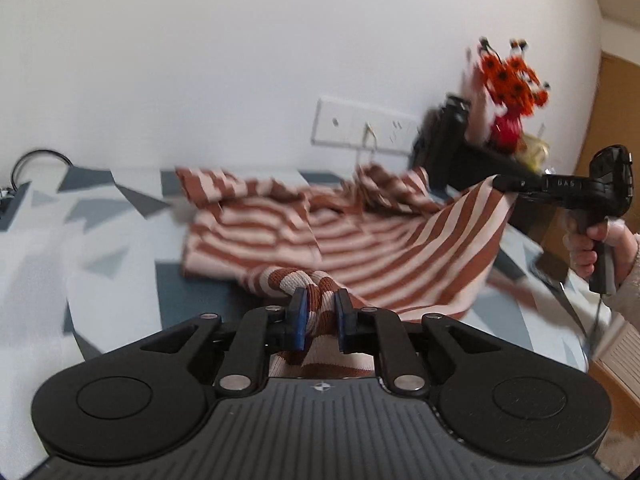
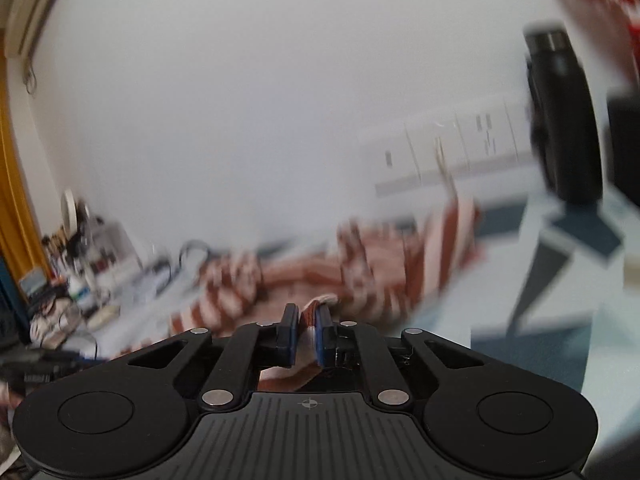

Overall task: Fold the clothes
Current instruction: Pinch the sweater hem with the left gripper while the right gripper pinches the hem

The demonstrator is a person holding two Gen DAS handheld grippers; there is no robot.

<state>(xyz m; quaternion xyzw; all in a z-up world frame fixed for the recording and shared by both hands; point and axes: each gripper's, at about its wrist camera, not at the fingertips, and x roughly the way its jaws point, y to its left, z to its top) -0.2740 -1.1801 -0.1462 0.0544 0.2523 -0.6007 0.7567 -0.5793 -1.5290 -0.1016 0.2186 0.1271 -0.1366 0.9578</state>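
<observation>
Clearly, your left gripper (image 1: 320, 304) clamped a bunched fold of the brown-and-cream striped knit garment (image 1: 360, 240), lifted off the grey-patterned bed cover (image 1: 120, 248); your right gripper (image 2: 307, 322) pinched another edge. Its side lettering was too blurred to read.

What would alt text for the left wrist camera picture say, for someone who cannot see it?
The left gripper pinches a bunched edge of a brown-and-cream striped garment lying on a grey patterned table. At right, a hand holds the right gripper, clamped on another edge, lifted off the table.
</observation>
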